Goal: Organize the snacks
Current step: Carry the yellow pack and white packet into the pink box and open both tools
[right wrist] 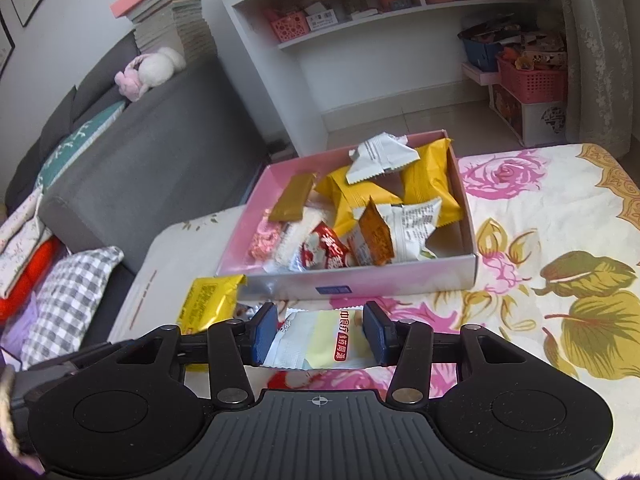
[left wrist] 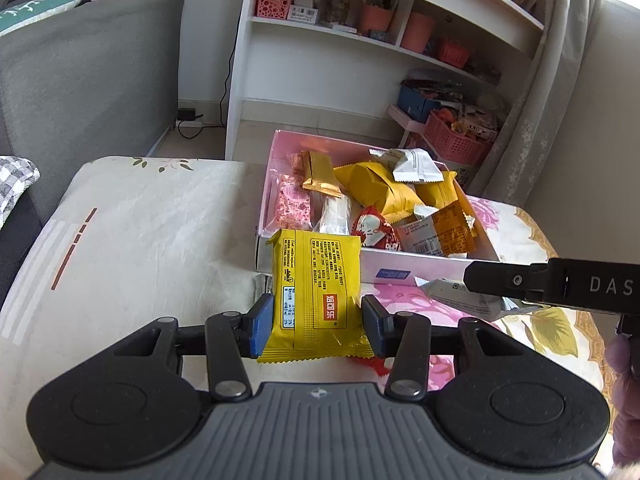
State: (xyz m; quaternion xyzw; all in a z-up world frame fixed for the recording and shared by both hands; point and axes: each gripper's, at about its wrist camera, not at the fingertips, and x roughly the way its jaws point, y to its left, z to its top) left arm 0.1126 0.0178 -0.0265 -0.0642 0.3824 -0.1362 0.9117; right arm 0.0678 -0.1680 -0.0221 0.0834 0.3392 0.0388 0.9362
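The fingers of the left gripper are clamped on a yellow snack packet; the right gripper grasps a white-and-yellow packet. Both are held just before the pink box of snacks on the flowered table.

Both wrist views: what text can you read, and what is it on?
"DAS": right gripper, cut off at the frame edge.
"中食坊" and "食药同源": white packet.
"乐可滋", seen inverted: yellow packet.
Fine print on both packets and the box snacks: too small.
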